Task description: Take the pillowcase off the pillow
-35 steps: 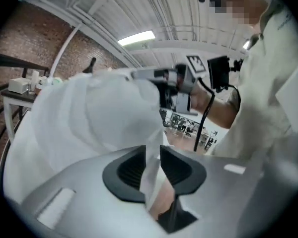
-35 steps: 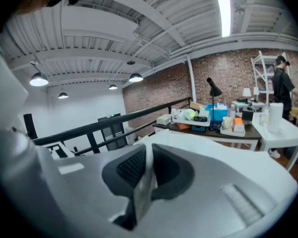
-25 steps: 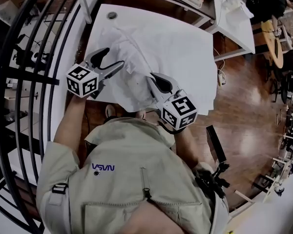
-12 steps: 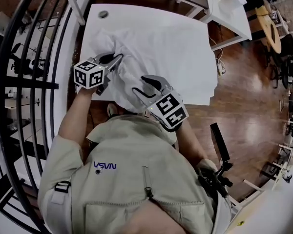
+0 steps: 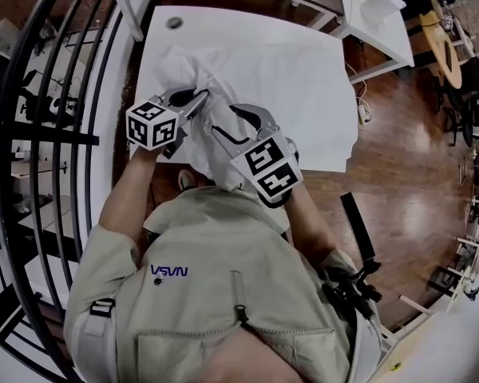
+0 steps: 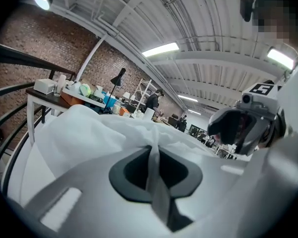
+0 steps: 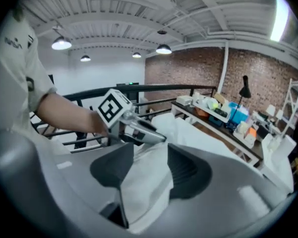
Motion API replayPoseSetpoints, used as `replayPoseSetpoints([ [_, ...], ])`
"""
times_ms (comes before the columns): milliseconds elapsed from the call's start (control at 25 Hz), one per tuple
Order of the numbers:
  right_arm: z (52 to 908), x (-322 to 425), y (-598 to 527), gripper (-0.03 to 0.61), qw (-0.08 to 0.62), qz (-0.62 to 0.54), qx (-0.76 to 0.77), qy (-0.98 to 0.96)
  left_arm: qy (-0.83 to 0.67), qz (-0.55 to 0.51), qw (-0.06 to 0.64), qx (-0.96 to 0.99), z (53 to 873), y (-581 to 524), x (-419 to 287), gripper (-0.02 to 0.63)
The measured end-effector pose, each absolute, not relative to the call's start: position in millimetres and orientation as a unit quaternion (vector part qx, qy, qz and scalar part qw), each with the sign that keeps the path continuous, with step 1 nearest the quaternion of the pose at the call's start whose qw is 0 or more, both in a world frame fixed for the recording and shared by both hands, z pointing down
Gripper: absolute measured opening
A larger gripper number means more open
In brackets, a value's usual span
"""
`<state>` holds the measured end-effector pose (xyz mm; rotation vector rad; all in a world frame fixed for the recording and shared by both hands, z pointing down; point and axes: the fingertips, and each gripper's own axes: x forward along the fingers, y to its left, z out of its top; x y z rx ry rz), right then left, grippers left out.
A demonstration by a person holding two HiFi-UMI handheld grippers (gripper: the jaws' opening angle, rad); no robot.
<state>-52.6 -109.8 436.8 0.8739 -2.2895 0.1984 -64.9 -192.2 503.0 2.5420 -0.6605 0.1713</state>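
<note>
Limp, light white cloth pillowcase (image 5: pixel 184 66), likely slippery: thin fold pinched in just-closed left gripper (image 5: pixel 198 98), cloth loose between just-opened right gripper (image 5: pixel 226 120) jaws; better regripped on a thicker bunch.

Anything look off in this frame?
Nothing spilled or damaged. The pillowcase is the only odd thing: it is bunched into crumpled ridges rather than lying flat, and its near end seems to hang over the table's near edge toward the person.
</note>
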Motion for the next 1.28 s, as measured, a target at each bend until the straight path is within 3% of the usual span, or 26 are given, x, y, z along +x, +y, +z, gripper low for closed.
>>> replayPoseSetpoints([
  [240, 503.8, -48.2, -137.6, 0.236, 0.473, 0.032, 0.352, -0.807, -0.218, 0.057, 0.246, 0.943, 486.5, -181.5, -47.8, 0.025],
  [320, 511.4, -46.4, -133.8, 0.119, 0.488, 0.018, 0.347, -0.801, -0.223, 0.069, 0.235, 0.943, 487.0, -181.2, -49.2, 0.023],
  [360, 510.8, -45.6, -129.9, 0.060, 0.485, 0.016, 0.345, -0.803, -0.229, 0.072, 0.234, 0.942, 489.1, -181.8, -53.7, 0.023],
  [440, 502.4, -44.6, -123.1, 0.027, 0.463, 0.030, 0.339, -0.819, -0.240, 0.070, 0.237, 0.939, 492.3, -184.9, -65.2, 0.025],
  [880, 447.2, -7.3, -111.7, 0.017, 0.393, 0.064, 0.336, -0.854, -0.237, -0.039, 0.243, 0.940, 442.9, -207.5, -77.8, 0.009],
  [1280, 432.8, 14.1, -104.0, 0.017, 0.369, 0.080, 0.333, -0.864, -0.219, -0.062, 0.233, 0.946, 415.8, -203.1, -76.8, 0.011],
])
